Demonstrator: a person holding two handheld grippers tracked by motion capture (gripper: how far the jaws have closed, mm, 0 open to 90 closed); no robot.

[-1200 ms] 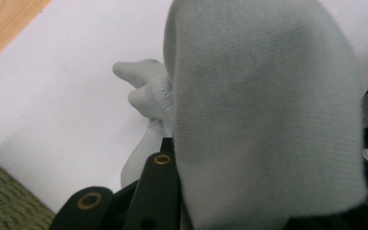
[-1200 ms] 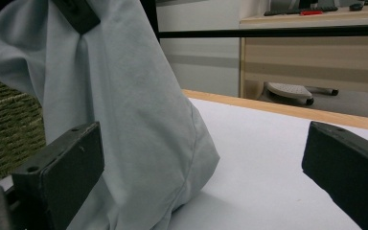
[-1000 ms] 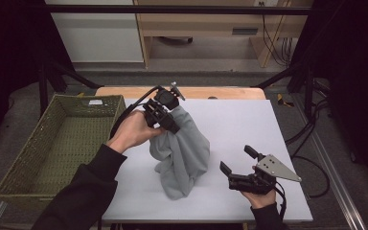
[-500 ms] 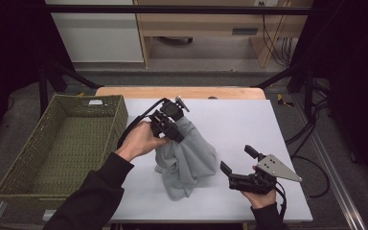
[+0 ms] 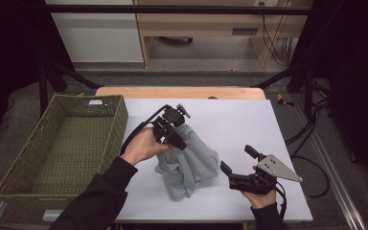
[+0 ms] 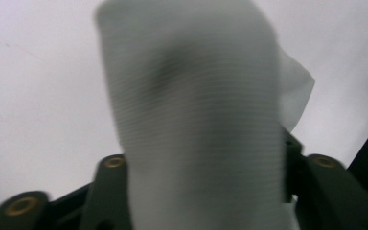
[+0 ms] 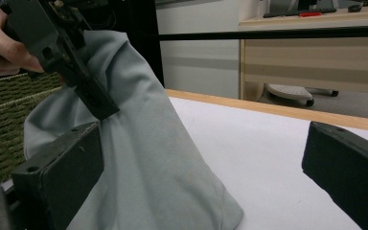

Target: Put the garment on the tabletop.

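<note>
A grey cloth [image 5: 189, 163] stands in a slumped heap on the white table [image 5: 239, 120]. My left gripper [image 5: 177, 139] is at the heap's top, pointing down and right. Its jaws have just been opening, and the cloth [image 6: 196, 120] still hangs between them, loose rather than pinched. To the right of the heap, my right gripper [image 5: 237, 160] rests near the table's front with its jaws wide apart and nothing between them. In the right gripper view, the cloth [image 7: 148, 158] rises like a cone just ahead, with the left gripper [image 7: 76, 62] at its peak.
A green woven basket [image 5: 120, 124] stands on the left, its near wall close to my left hand. A wooden strip [image 5: 182, 92] runs along the table's far edge. Bare white tabletop lies behind and to the right of the cloth.
My left hand has come down and its jaws have parted. The cloth has sunk from a tall hanging drape into a wider heap. The right gripper has kept still.
</note>
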